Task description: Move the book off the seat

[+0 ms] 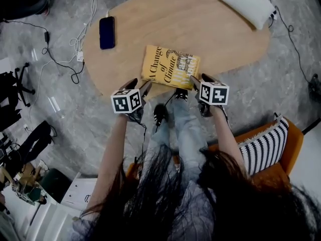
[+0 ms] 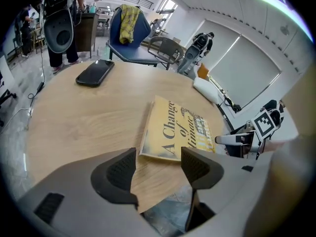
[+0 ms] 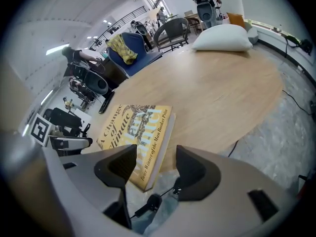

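Yellow paperback book (image 1: 170, 67) (image 2: 180, 130) (image 3: 136, 132) is seen lying flat, cover up, at the near edge of the oval wooden surface (image 1: 200, 24), not on the orange seat (image 1: 293, 139) with its striped cushion (image 1: 263, 147). The left hand-held gripper (image 1: 139, 86) (image 2: 158, 164) is held just beside the book's near left corner, jaws wide apart with nothing gripped. The right hand-held gripper (image 1: 201, 79) (image 3: 150, 164) is positioned at the near right corner, likewise spread and empty. A dark phone (image 1: 107, 32) and a white pillow (image 1: 248, 4) are placed farther along the surface.
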Tool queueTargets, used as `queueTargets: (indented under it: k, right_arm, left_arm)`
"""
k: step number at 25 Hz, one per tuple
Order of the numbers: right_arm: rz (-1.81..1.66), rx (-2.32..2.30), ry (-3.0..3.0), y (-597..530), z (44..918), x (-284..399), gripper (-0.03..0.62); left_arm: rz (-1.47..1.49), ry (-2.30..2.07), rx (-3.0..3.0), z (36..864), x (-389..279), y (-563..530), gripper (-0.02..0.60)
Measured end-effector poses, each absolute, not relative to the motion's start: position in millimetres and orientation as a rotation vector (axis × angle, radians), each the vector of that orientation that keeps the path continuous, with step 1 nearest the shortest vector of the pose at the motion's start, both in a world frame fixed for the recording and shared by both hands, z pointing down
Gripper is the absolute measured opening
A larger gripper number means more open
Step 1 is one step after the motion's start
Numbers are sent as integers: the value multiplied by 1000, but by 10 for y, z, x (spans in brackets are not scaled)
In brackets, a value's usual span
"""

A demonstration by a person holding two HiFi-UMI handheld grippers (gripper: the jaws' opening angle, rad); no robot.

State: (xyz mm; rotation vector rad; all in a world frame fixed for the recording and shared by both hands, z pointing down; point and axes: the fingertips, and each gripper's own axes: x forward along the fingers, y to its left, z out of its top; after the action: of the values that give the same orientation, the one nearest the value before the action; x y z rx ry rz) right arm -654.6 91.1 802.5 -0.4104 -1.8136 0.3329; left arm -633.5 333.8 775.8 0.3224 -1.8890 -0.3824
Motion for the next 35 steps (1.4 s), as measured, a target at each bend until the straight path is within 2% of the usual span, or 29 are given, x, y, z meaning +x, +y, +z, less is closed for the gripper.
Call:
queueTargets:
  k: [10,16,22,29,35]
  right_arm:
    - [383,-460,-1882,987,7553,-6248,262]
    - [405,-464,-1962,1132,7014,-6201,156]
    - [427,-522,-2010,1356,6402,-6086,141]
    - [429,-549,-2086,1442,5842,-6006,121]
    - [474,-587,-2162,1603,5362,-5949,89]
  left_arm:
    - [-473,-2002,382,7306,-6162,3161,298]
    - [-490,-2074,424,6894,-6128,3156,298]
    - [-512,-2150,425,6358,-6057,3237,295]
    - [-448,-2266,418,5764,-5928,3395,255]
    - [-471,-2350,431,5282,-5828,3464,169]
